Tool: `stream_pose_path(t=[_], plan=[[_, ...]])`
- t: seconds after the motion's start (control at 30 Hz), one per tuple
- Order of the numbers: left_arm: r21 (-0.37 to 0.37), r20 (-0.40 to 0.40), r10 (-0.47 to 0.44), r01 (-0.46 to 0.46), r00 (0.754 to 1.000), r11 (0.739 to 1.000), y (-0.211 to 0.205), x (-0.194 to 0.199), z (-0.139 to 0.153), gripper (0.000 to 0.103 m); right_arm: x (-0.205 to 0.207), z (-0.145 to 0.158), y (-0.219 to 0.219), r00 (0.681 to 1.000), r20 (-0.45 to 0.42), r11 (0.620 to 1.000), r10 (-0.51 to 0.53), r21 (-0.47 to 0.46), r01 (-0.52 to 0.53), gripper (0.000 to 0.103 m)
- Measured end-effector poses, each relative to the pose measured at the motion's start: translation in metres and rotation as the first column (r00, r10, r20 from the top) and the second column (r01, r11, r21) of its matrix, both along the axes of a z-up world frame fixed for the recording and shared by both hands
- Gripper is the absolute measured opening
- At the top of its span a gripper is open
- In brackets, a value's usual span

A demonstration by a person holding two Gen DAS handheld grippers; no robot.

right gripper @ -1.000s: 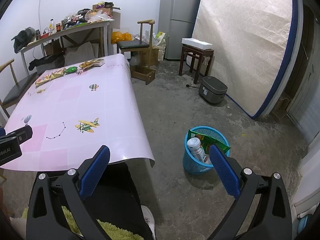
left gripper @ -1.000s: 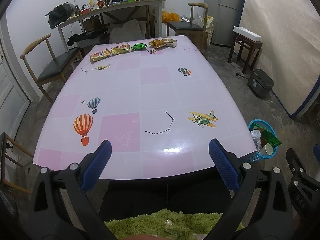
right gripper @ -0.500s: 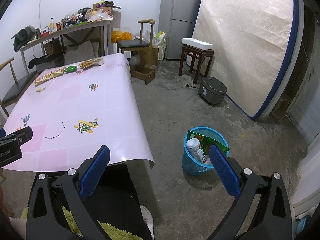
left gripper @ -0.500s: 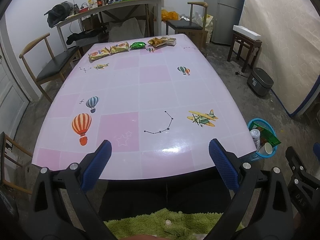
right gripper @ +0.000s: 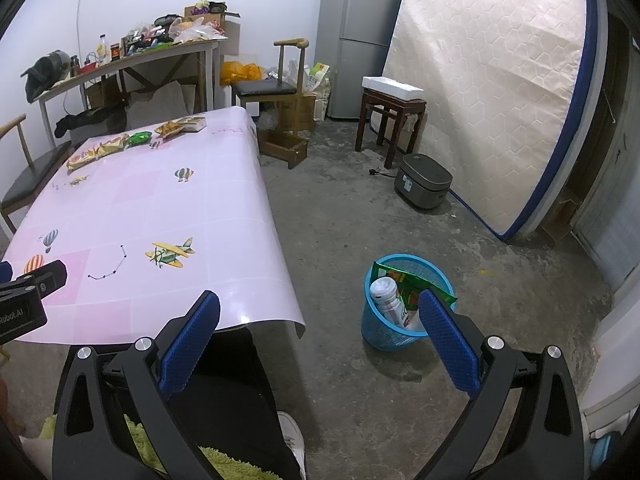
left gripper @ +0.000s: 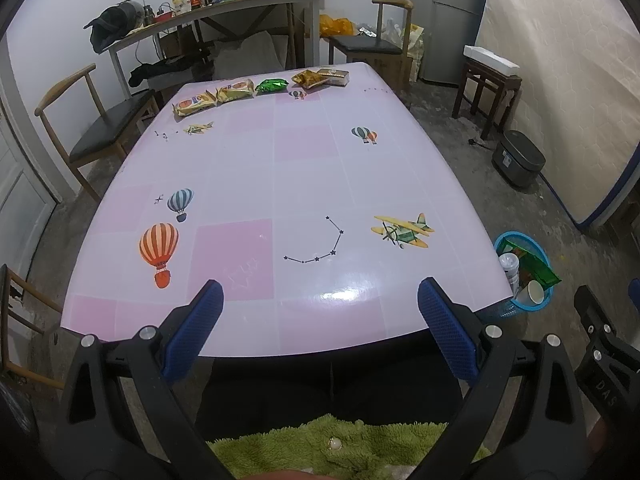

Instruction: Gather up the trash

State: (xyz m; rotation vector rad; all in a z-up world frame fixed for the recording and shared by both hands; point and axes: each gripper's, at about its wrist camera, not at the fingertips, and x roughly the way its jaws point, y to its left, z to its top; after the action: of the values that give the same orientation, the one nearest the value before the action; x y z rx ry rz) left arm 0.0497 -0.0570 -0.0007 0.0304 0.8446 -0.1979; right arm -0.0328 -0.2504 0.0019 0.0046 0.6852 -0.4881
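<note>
- A wooden chair (left gripper: 96, 120) with a dark seat is seen at the far left, beside the table.
- The table (left gripper: 280, 184), covered in a pink checked cloth printed with balloons and planes, fills the middle of the left wrist view.
- The left gripper (left gripper: 320, 316) is held over the near edge of the table; its blue-padded jaws are spread wide and nothing is held between them.
- A row of snack packets is laid along the far edge of the table: two orange packets (left gripper: 214, 98) at the left, a green wrapper (left gripper: 272, 85) next, then a yellow crumpled wrapper (left gripper: 306, 78) touching a small box (left gripper: 336, 76) at the right.
- A cluttered side table (left gripper: 224, 4) is set against the far wall behind the table.
- The right gripper (right gripper: 320, 320) is held near, off the right corner of the table and above the concrete floor; its jaws are likewise spread wide and nothing is gripped.
- A blue basket (right gripper: 384, 332) is stood on the floor to the right of the table, well apart from the packets; a white bottle (right gripper: 386, 294) and a green packet (right gripper: 412, 280) are seen inside it, and a paper cup (left gripper: 536, 292) is also shown in the left wrist view.
- Farther right, a grey cooker (right gripper: 424, 186) is set on the floor beside a mattress (right gripper: 488, 80) leaned against the wall.
</note>
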Motion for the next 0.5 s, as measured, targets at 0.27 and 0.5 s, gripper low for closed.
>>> stream_pose_path(t=[0.27,0.5], plan=[[-0.001,-0.004,-0.001,0.001,1.000,1.000,0.0005,0.0006,-0.0017,0.094,0.0002,0.0000,-0.0001,1.000,-0.001,1.000,0.000,-0.001,0.000,0.097],[0.000,-0.008,0.007,-0.007,1.000,1.000,0.0034,0.0020,-0.0026,0.094,0.0000,0.0000,-0.0019,1.000,-0.004,1.000,0.004,0.000,-0.004,0.097]])
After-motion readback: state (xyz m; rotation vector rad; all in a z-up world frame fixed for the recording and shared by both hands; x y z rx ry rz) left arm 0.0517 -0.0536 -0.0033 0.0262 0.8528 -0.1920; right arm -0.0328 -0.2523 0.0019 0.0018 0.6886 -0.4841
